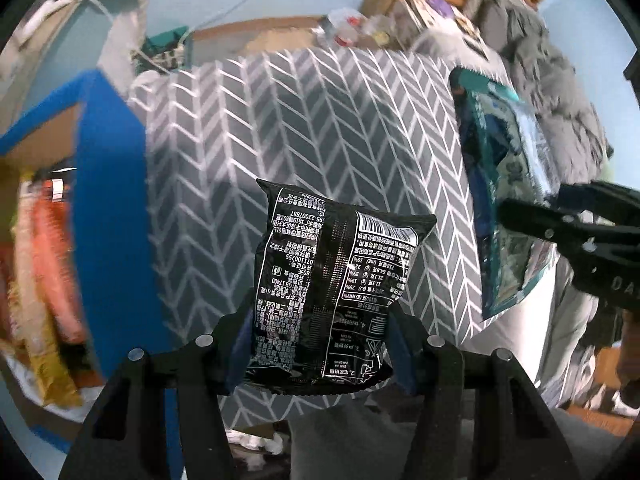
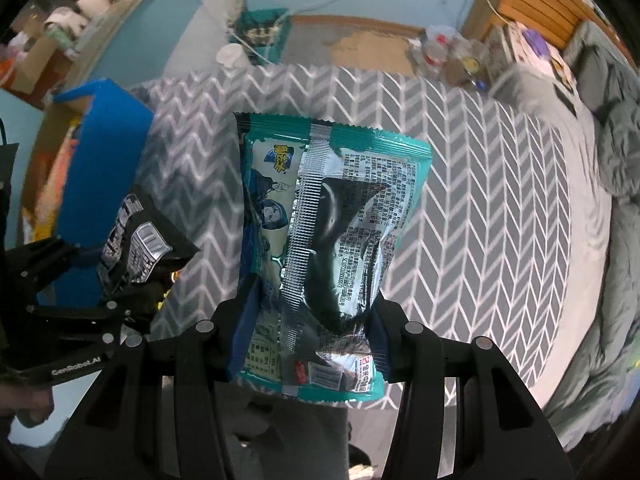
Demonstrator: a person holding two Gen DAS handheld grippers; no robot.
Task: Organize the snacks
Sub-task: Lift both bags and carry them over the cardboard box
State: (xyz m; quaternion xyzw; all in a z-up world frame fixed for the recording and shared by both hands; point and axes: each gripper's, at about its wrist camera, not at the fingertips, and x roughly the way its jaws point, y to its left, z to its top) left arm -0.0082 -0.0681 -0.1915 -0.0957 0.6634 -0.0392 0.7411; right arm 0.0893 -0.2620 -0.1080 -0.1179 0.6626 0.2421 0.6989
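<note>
Jaws clamped both sides: left gripper (image 1: 320,344) on black snack bag (image 1: 336,280), right gripper (image 2: 310,332) on teal snack bag (image 2: 320,240), above chevron cloth (image 1: 320,120).

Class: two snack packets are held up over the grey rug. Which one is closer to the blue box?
The black packet, clamped in the left gripper. It hangs beside the blue box, while the teal packet in the right gripper is further away.

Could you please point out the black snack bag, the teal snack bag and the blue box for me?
black snack bag (image 1: 332,292), left wrist view, middle of its printed back.
teal snack bag (image 2: 320,240), right wrist view, its silver back seam.
blue box (image 1: 112,200), left wrist view, its outer wall.
</note>
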